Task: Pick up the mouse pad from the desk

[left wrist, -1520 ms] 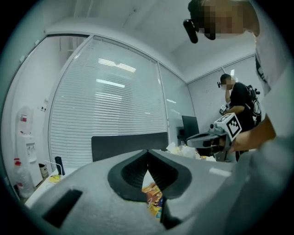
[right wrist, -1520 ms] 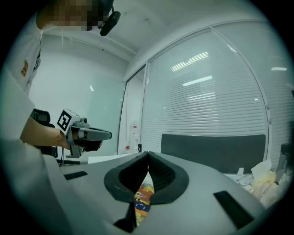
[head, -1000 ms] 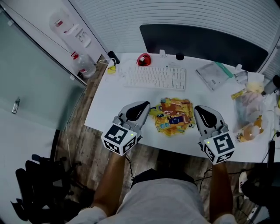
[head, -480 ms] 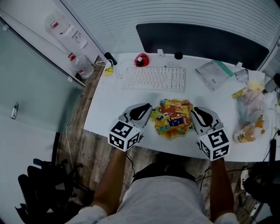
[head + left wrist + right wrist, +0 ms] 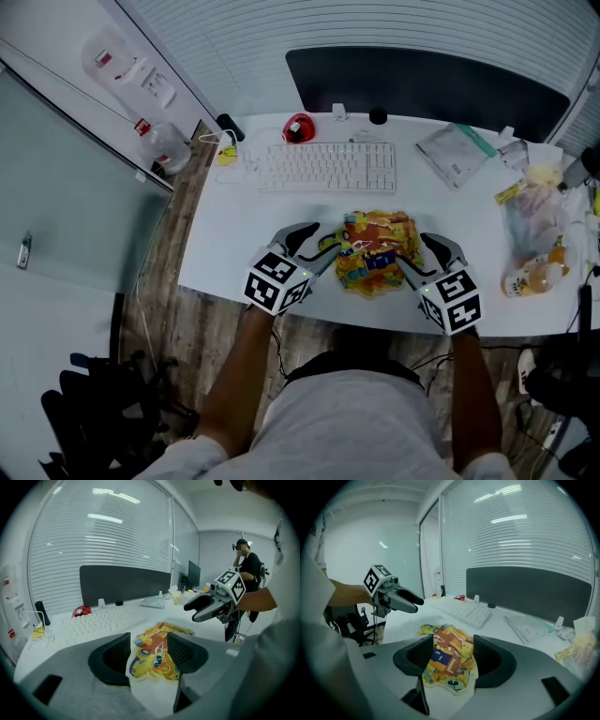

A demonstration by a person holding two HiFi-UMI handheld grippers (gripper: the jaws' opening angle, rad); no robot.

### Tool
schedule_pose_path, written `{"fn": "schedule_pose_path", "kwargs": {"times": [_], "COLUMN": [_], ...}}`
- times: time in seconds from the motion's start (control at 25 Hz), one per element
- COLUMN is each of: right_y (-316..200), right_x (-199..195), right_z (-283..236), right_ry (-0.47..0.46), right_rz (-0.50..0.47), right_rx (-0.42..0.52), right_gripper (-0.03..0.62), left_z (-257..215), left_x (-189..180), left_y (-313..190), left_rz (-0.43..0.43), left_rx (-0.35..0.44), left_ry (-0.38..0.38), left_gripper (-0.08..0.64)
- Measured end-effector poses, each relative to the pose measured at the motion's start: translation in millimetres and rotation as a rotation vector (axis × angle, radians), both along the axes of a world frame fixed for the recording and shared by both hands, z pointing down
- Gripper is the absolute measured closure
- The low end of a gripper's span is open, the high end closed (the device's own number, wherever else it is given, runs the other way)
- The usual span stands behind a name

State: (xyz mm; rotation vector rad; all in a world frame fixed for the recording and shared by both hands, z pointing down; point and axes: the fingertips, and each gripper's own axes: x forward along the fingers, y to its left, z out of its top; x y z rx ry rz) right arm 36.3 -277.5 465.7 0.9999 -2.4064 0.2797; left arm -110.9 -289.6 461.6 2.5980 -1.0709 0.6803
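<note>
Orange mouse pad (image 5: 375,255) everywhere; bystander (image 5: 250,570) only in left gripper view.

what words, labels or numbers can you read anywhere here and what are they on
No text can be read in any view.
mouse pad: cartoon print only, no legible words.
keyboard: key legends too small to read.
plastic sleeve: print on the paper inside is blurred.
marker cubes: black-and-white square patterns, no letters or numbers.
</note>
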Motion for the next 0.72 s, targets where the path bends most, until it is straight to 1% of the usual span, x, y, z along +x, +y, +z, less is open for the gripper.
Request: {"fn": "schedule_pose_path", "kwargs": {"times": [0.16,0.32,0.52,0.72], "right_y": [5.4,9.2,14.2,12.9], "right_x": [-1.7,0.0,5.3,15.9], "right_z": [17.9,35.4,56.1,70.1], "right_ry": [0.052,0.110,0.162,0.194], "right_rz": [-0.015,-0.020,-0.016,0.030], "right_rx": [-0.044,-0.090,-0.162,-0.209], "right_gripper": [0.344,0.314,0.285,0.281], "left_z": [20.3,39.9,60.7,76.7], "left_x": [3.9,4.9,1.6,0.3], "left_y": [5.4,9.5,9.1,6.0], "left_rz": [0.070,0.127,0.151,0.163], "left_rx": [-0.056,-0.108,-0.175,-0.238], "left_ry": [-0.054,-0.103,-0.135,-0.158], "left_gripper": [0.269,0.231,0.197,0.176]}}
